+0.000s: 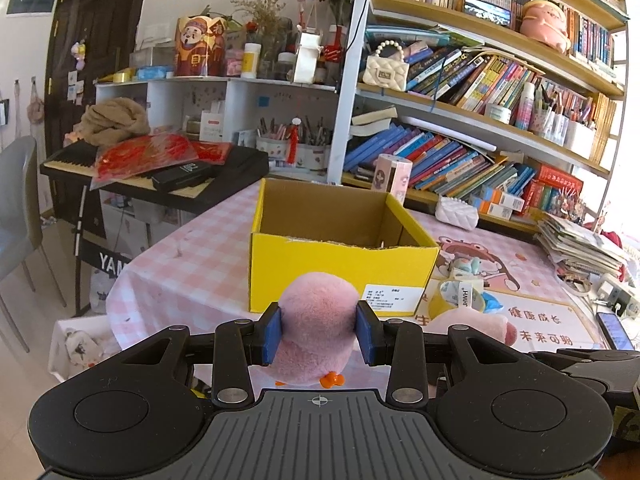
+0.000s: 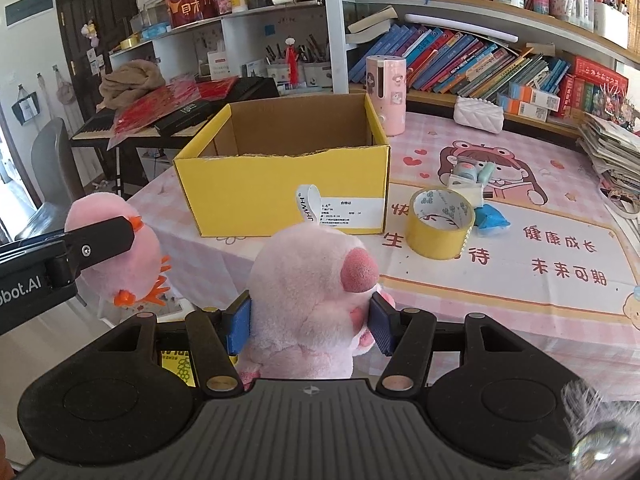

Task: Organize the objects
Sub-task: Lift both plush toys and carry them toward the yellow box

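Note:
My left gripper (image 1: 319, 332) is shut on a pink plush bird (image 1: 316, 320) with orange feet, held in the air in front of the open yellow cardboard box (image 1: 340, 264). That bird also shows at the left of the right wrist view (image 2: 116, 248), clamped by the left gripper's finger. My right gripper (image 2: 310, 324) is shut on a pink plush pig (image 2: 312, 292) with a white tag, held in front of the box (image 2: 280, 196). The pig's snout shows in the left wrist view (image 1: 480, 326). The box looks empty inside.
A yellow tape roll (image 2: 438, 224), a blue packet (image 2: 492, 218) and a small tape dispenser (image 2: 468, 174) lie on the pink tablecloth right of the box. A pink cylinder (image 2: 386, 94) and a white purse (image 2: 478, 114) stand behind. A keyboard (image 2: 168, 120) and bookshelves are beyond the table.

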The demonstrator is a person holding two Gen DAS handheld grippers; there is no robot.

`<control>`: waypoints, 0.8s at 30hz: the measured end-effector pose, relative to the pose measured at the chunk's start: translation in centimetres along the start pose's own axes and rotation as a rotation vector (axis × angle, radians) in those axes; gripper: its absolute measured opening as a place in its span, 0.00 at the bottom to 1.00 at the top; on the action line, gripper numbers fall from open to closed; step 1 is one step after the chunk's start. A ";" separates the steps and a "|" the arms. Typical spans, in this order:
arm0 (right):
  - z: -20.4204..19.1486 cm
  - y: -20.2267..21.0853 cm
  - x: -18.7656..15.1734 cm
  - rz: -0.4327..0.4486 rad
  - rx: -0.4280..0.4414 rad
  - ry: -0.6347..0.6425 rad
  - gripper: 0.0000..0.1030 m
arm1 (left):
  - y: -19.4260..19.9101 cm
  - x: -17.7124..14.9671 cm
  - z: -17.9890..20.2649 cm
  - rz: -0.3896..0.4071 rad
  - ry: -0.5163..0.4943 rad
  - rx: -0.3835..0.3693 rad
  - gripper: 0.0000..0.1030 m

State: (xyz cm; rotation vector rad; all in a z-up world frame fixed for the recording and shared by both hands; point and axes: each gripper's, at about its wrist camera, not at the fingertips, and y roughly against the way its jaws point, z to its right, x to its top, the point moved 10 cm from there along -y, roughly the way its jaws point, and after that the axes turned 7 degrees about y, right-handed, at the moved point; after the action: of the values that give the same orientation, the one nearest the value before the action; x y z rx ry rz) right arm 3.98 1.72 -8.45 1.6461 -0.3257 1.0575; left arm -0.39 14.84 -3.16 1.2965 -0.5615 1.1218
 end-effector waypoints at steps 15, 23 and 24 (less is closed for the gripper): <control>-0.1 -0.1 0.2 0.003 -0.004 -0.001 0.55 | -0.3 0.4 -0.2 0.000 -0.010 -0.015 0.36; -0.5 -1.1 1.0 -0.007 -0.011 0.008 0.55 | -1.2 0.9 -0.2 -0.001 0.001 -0.015 0.36; -0.4 -1.2 1.2 -0.006 -0.013 0.010 0.55 | -1.4 1.1 -0.2 0.001 0.002 -0.016 0.36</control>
State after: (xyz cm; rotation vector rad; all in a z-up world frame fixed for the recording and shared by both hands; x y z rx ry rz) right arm 5.29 2.92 -8.30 1.6289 -0.3200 1.0574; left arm 1.29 15.52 -2.91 1.2810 -0.5686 1.1171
